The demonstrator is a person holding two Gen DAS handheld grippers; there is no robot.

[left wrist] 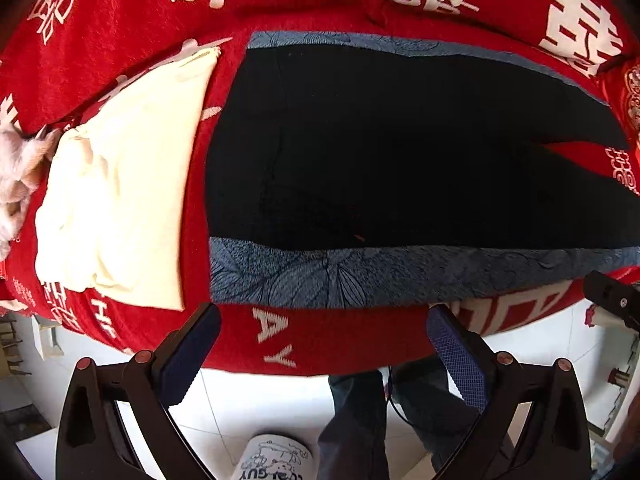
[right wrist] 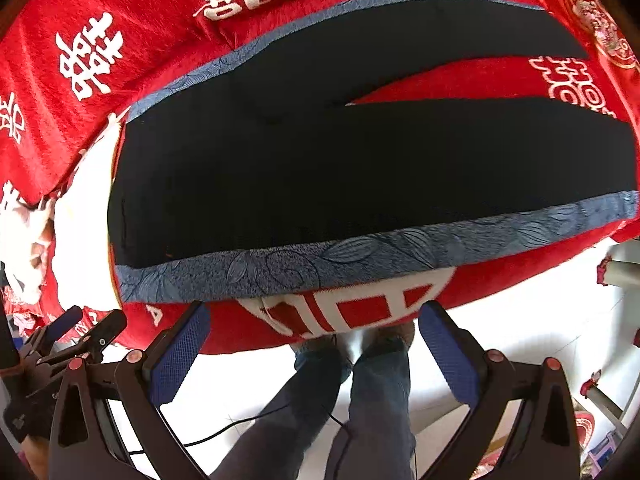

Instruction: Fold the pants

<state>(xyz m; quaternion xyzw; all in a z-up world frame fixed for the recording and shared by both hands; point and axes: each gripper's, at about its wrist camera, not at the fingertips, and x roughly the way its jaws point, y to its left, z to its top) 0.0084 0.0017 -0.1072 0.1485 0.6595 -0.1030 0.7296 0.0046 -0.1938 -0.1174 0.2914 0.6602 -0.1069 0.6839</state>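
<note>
Black pants with blue-grey leaf-patterned side bands (left wrist: 400, 152) lay flat near the front edge of the red printed blanket (left wrist: 120, 20). Left gripper (left wrist: 324, 344) and right gripper (right wrist: 314, 340) hovered spread, holding nothing. Only the left view clearly showed the folded cream cloth (left wrist: 120, 200) beside the waistband.

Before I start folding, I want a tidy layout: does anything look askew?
The black pants lie flat on the red blanket, legs splayed apart in a V at the right. Cream fabric sits crumpled beside the waistband.
</note>
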